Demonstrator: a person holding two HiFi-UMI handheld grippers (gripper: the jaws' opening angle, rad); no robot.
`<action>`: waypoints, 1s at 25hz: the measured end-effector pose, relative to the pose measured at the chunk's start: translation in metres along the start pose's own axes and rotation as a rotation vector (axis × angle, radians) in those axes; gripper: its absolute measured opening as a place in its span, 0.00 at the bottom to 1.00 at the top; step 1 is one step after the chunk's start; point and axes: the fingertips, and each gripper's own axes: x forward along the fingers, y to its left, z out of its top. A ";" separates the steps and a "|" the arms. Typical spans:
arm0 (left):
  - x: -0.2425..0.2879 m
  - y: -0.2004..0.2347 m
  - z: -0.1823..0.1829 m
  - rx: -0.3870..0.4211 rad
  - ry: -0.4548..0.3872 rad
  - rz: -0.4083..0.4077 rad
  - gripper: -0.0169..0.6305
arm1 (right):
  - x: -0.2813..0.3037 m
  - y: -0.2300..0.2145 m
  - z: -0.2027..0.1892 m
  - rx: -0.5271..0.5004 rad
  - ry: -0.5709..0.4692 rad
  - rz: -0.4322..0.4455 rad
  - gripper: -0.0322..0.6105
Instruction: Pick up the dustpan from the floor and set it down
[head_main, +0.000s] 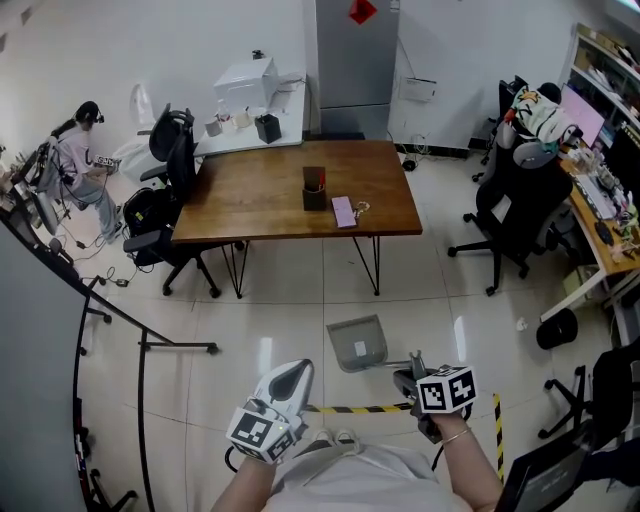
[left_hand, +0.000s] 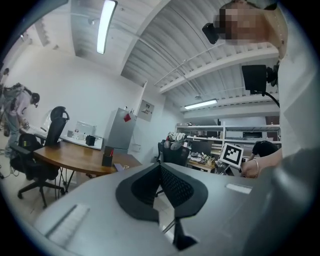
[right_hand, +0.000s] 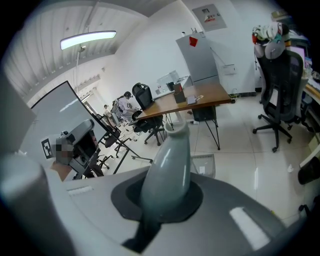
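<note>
No brand name or wording legible anywhere. Only black-and-white squares on the marker cube (head_main: 445, 390) of the right gripper (head_main: 410, 372). A pale sticker (head_main: 358, 349) inside the dustpan (head_main: 357, 343), print too small to read. A red diamond tag (head_main: 362, 10) on the grey cabinet (head_main: 355, 60) behind the wooden table (head_main: 290, 195), lettering not discernible. A wall notice (right_hand: 210, 15) above the table's far side, unreadable.

Dustpan in front of the table's near edge, over the white floor tiles, pan toward the table, handle (right_hand: 167, 170) pointing away from it. Resting on the tiles or just raised: impossible to tell. Right jaws clamped on that grey handle. Left gripper (head_main: 298, 372) farther from the table than the dustpan, jaws closed tip to tip, nothing between them. Yellow-and-black striped tape (head_main: 360, 408) on the floor, also farther from the table than the dustpan.

Only in the head view: the table top from above, with a dark pen holder (head_main: 314, 188) and a lilac notebook (head_main: 343, 211) just beside it. Only in the left gripper view: ceiling strip lights (left_hand: 106, 25) and shelving (left_hand: 240, 131) beyond the table. Only in the right gripper view: the clamp on the handle, seen close.
</note>
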 end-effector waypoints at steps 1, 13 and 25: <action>0.001 0.001 0.001 -0.002 -0.001 0.004 0.05 | 0.001 0.000 0.002 -0.003 0.006 0.002 0.06; 0.014 0.036 -0.008 0.003 0.027 0.066 0.05 | 0.031 -0.024 0.023 0.040 -0.015 -0.001 0.06; 0.101 0.143 0.005 -0.033 0.065 -0.025 0.05 | 0.118 -0.064 0.085 0.146 0.055 -0.053 0.06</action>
